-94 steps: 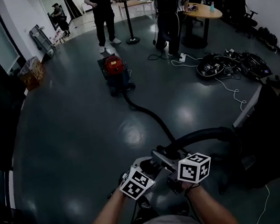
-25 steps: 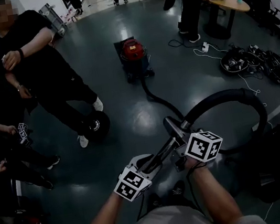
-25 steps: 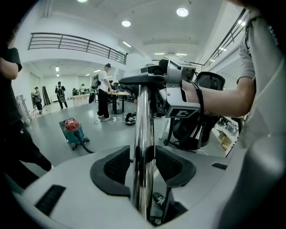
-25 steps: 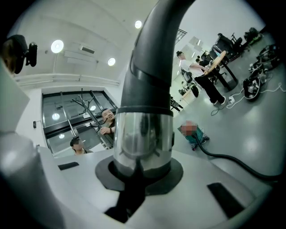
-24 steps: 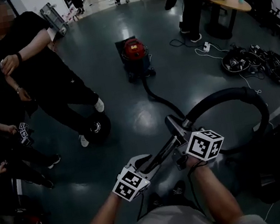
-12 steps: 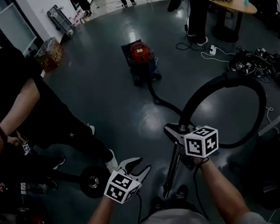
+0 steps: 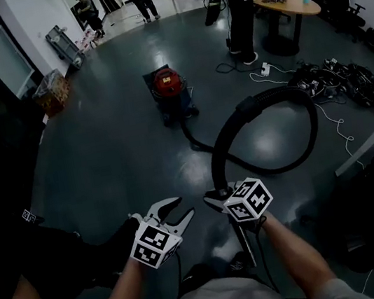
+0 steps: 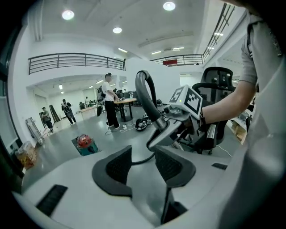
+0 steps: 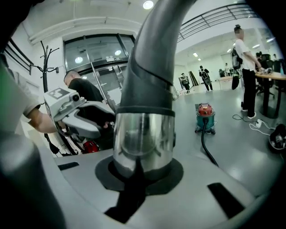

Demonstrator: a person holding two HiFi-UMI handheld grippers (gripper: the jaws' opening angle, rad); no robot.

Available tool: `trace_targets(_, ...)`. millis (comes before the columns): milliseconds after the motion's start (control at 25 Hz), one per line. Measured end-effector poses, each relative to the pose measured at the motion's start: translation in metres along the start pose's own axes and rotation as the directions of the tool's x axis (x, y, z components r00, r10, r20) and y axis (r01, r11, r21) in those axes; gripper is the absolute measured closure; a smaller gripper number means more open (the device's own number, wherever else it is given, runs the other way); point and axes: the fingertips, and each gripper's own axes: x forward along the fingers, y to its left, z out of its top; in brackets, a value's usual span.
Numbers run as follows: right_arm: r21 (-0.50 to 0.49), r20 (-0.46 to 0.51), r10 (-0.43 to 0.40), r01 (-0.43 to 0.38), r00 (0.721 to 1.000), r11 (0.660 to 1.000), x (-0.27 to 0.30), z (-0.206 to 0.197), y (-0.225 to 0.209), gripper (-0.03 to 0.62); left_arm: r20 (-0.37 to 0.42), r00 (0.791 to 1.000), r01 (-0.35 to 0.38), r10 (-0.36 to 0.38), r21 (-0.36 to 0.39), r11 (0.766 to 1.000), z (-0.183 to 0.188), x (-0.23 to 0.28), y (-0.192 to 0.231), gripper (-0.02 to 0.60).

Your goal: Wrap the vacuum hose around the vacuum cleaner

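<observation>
Grey floor [image 7: 115,143]; vacuum cleaner [image 7: 168,86] far; right gripper [image 9: 143,172] clamps hose [image 7: 263,97]; left gripper [image 8: 144,156] empty.

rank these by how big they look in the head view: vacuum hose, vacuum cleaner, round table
1. vacuum hose, its loop largest by far
2. round table, only slightly ahead
3. vacuum cleaner; close to the table, which stands farther off, so unsure

In the right gripper view the wand's metal tube [image 9: 143,143] hides most of the fingers [image 9: 178,171] of the right gripper [image 9: 144,173], the hose [image 9: 154,53] above runs off the top edge, and in the head view a black-clad person [image 7: 42,262] is cut off at lower left.
</observation>
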Motion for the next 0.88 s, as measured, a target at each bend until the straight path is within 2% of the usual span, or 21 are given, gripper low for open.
trace_targets(240,-0.072,-0.104,0.032,-0.040,0.994,0.997,-0.005,-0.021,-0.007,0.542,0.066,0.997,0.035,-0.044,0.137,0.990,0.053,0.023,0.001,0.414)
trace_targets(360,-0.086,-0.156,0.019,-0.033,0.988,0.996,-0.001,-0.029,-0.018,0.542,0.098,0.992,0.058,-0.083,0.237,0.970,0.078,0.035,0.006,0.414)
trace_targets(480,-0.081,-0.206,-0.020,0.004,0.978,0.997,0.004,-0.036,-0.033,0.542,0.116,0.983,0.095,-0.141,0.330,0.939,0.094,0.045,0.012,0.414)
trace_targets(640,-0.073,-0.249,-0.071,0.055,0.966,0.996,0.013,-0.034,-0.056,0.542,0.132,0.963,0.146,-0.234,0.471,0.870,0.115,0.065,0.024,0.414)
trace_targets(760,-0.052,-0.277,-0.113,0.103,0.954,0.993,0.016,-0.032,-0.075,0.542,0.127,0.938,0.200,-0.323,0.563,0.802,0.131,0.085,0.026,0.414)
trace_targets(880,-0.029,-0.289,-0.153,0.151,0.945,0.988,0.020,-0.028,-0.087,0.542,0.118,0.907,0.251,-0.405,0.621,0.743,0.143,0.098,0.027,0.414)
